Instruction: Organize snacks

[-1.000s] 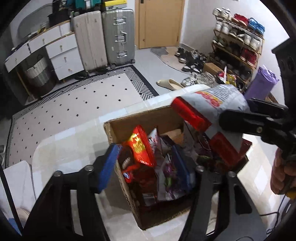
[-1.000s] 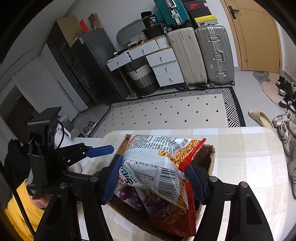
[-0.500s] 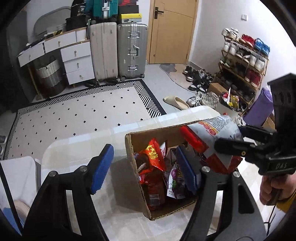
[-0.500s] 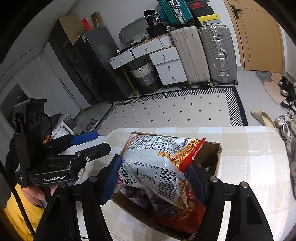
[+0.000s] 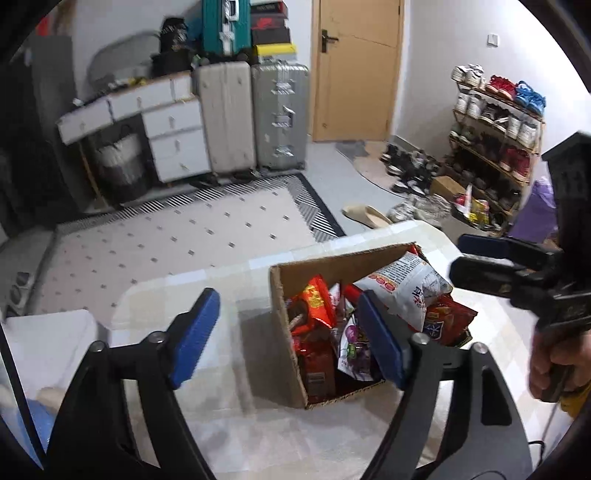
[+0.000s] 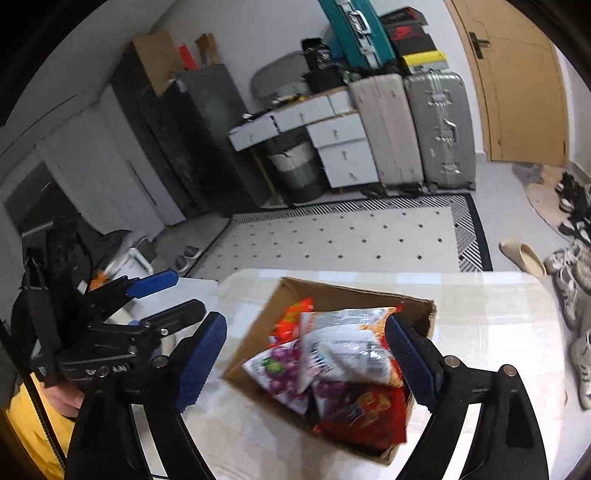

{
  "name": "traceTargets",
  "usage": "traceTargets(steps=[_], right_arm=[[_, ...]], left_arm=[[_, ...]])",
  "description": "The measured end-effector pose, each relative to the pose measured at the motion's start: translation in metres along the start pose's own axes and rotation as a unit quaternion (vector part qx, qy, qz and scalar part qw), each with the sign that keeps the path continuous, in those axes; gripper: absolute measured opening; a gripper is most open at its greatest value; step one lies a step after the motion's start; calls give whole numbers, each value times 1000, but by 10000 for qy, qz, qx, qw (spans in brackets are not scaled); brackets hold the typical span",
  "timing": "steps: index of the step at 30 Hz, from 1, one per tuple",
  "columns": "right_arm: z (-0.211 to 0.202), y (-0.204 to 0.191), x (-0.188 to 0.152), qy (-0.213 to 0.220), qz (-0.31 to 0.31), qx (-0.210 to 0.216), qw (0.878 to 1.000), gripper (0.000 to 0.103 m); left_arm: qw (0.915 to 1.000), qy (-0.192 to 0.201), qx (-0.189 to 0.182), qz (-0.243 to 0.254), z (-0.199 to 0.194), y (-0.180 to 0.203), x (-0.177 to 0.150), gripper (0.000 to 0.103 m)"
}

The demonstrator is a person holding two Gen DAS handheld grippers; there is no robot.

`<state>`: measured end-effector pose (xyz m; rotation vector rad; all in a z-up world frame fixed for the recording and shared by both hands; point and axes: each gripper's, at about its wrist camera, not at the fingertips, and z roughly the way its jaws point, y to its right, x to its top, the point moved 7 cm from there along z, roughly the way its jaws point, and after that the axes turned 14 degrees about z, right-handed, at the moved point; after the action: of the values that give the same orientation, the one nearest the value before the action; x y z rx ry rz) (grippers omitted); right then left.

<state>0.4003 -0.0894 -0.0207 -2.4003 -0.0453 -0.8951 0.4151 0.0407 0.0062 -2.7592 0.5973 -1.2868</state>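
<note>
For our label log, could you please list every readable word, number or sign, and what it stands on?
"AI": end of a marking on the left gripper, rest blurred; its empty jaws have just been opening.
White bag: print and barcode too blurred.
Other packets in the box: unreadable.
Shoeboxes: a red logo, no words.

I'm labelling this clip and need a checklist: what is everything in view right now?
Brown cardboard box: one, open, on the table.
Pale checked table: one, under the box.
White-and-orange snack bag: one, lying on top in the box.
Purple grape-print packet: one, in the box.
Red snack bags: several, in the box.
Suitcases: beige and silver upright by the door, teal on top.
White drawer unit: one, beside the suitcases.
Shoe rack: one, full, along the wall.
Left gripper: jaws open, empty.
Right gripper: jaws open, just released.
</note>
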Motion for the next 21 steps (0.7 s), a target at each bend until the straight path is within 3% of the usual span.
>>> traceTargets(steps=[6, 15, 21], right_arm=[[-68, -29, -24, 556, -386, 367, 9970, 97], [-161, -66, -60, 1245, -1151, 217, 9853, 100], [-230, -100, -77, 1718, -1346, 855, 9721, 102]], left_arm=[[9980, 598, 179, 100, -83, 27, 5, 80], [9925, 1199, 241, -66, -221, 78, -3, 83], [9840, 1688, 411, -386, -322, 104, -18, 102]])
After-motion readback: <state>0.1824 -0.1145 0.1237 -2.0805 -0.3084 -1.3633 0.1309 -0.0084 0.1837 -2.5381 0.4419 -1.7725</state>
